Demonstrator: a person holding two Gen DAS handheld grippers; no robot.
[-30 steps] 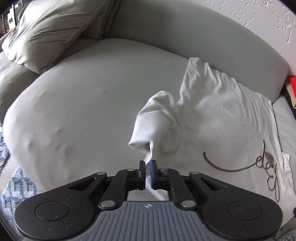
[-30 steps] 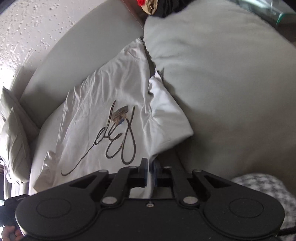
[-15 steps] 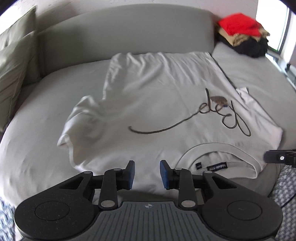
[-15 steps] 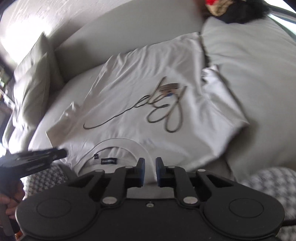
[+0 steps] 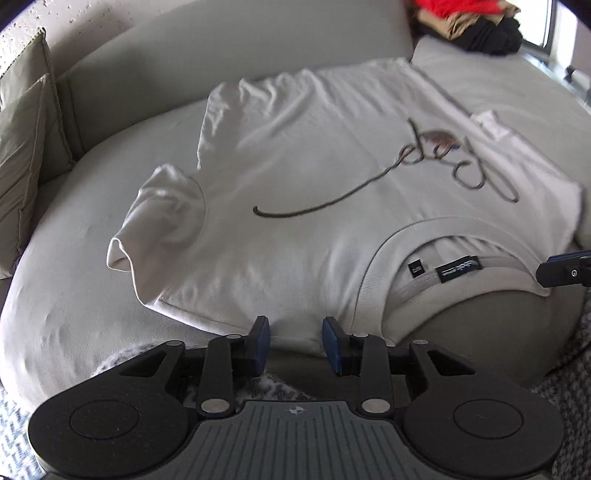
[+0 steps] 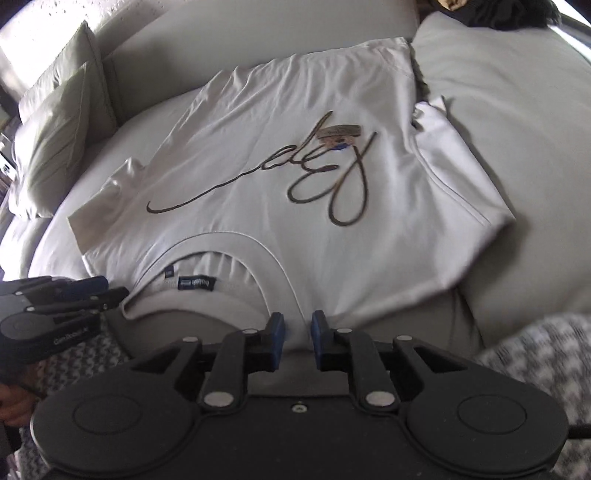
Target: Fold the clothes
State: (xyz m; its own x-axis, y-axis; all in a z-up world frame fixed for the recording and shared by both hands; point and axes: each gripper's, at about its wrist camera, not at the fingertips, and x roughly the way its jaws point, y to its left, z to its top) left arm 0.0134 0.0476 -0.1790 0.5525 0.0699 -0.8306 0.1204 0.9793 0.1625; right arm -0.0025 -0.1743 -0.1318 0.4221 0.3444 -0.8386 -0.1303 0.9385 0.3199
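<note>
A white T-shirt (image 5: 314, 155) (image 6: 280, 122) with a dark script print lies spread face up on the grey sofa seat (image 5: 74, 288), collar (image 5: 424, 266) nearest me. Its left sleeve (image 5: 162, 218) is crumpled; the right sleeve (image 6: 461, 177) lies flat. My left gripper (image 5: 295, 328) is open at the shirt's near shoulder edge, holding nothing. My right gripper (image 6: 297, 325) is open with a narrower gap, and the other shoulder's edge shows between its fingers. Each gripper shows in the other's view: the right gripper (image 5: 565, 271) beside the collar, the left gripper (image 6: 92, 291) likewise.
Grey pillows (image 5: 22, 147) (image 6: 62, 136) lean at the sofa's left end. A pile of red, tan and black clothes (image 5: 469, 22) sits at the far right of the backrest. A second seat cushion (image 6: 517, 110) lies right of the shirt. Patterned rug (image 6: 535, 350) below. A hand (image 6: 11, 402) shows at lower left.
One second ago both grippers were shut on the shirt's fabric. They have let go, opened and drawn back; the shirt now lies flat on the seat.
</note>
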